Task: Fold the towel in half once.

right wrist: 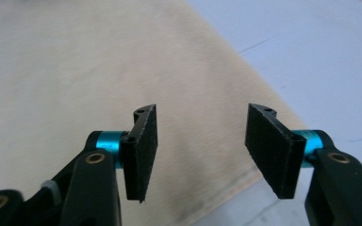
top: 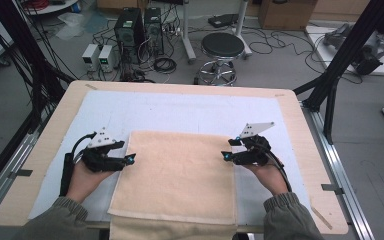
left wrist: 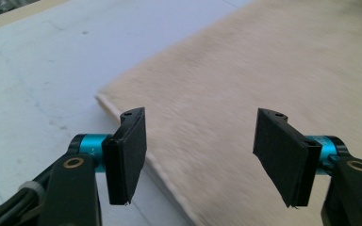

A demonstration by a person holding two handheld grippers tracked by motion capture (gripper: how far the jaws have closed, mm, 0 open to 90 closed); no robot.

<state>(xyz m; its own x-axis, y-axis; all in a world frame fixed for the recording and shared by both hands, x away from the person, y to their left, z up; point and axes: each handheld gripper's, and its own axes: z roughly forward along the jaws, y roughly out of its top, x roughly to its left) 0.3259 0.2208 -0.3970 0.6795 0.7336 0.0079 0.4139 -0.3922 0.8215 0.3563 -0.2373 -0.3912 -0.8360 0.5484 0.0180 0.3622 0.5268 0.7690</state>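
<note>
Beige towel (top: 177, 175) flat on white mat (top: 180, 112), folded, near end draping over table (top: 300, 130) front edge. Left gripper (top: 130, 158) at towel's left edge, right gripper (top: 226, 156) at right edge, both level with upper half. Jaws of both released, gaping, nothing between pads; towel edge just below them in both gripper views. Step, judged: fold laid, cloth let go. Next likely: regrip side edges or corners for further fold, pinching the top layer only.

towel (top: 177, 175): 1 | grippers: 2, left (top: 128, 159), right (top: 226, 155) | white mat (top: 180, 112): 1 | stool (top: 222, 47): 1
</note>
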